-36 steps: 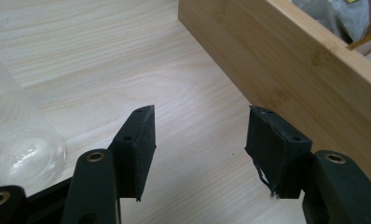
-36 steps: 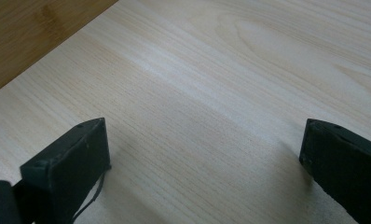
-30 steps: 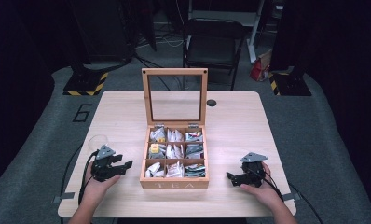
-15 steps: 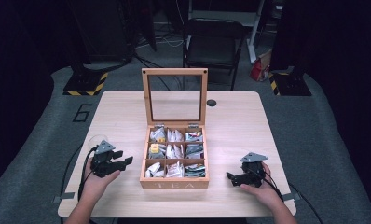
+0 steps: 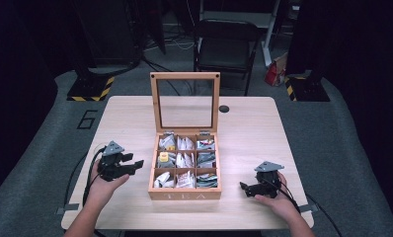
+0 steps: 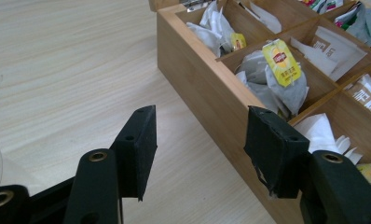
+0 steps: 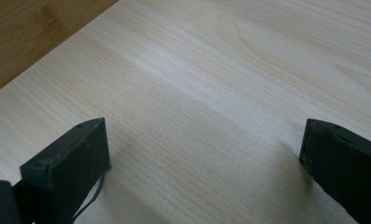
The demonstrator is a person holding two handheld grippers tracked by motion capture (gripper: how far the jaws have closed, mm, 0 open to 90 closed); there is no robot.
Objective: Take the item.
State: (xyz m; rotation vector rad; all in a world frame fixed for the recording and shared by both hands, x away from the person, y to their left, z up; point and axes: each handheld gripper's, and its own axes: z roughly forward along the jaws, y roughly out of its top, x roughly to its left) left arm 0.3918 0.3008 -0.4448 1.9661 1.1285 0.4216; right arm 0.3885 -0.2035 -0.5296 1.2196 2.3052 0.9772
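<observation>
**Two sets of tongs flanking an open tea box**

Two sets of tongs rested at desk level, one on each side of the box. The left tongs [image 5: 135, 164] stood wide open and empty, their jaws aimed at the left wall of the tea box [image 5: 184, 192]; in the left gripper view the left tongs [image 6: 200, 140] framed that wall just ahead, not touching it. The right tongs [image 5: 245, 188] were likewise spread wide and held nothing, lying low over bare desk [image 5: 254, 128] to the right of the box, near but apart from it.

The box sat at the middle of the desk, its glass lid [image 5: 185, 101] already raised and standing upright along the far edge. Nine compartments lay exposed, with tea bags in each. A yellow-tagged tea bag [image 6: 281, 63] lay in the middle compartment of the left column, closest to the left tongs. The box was near square, its lettered front facing the person.

Judged progress: opening done; no bag yet grasped, so picking was probably still to come.
</observation>
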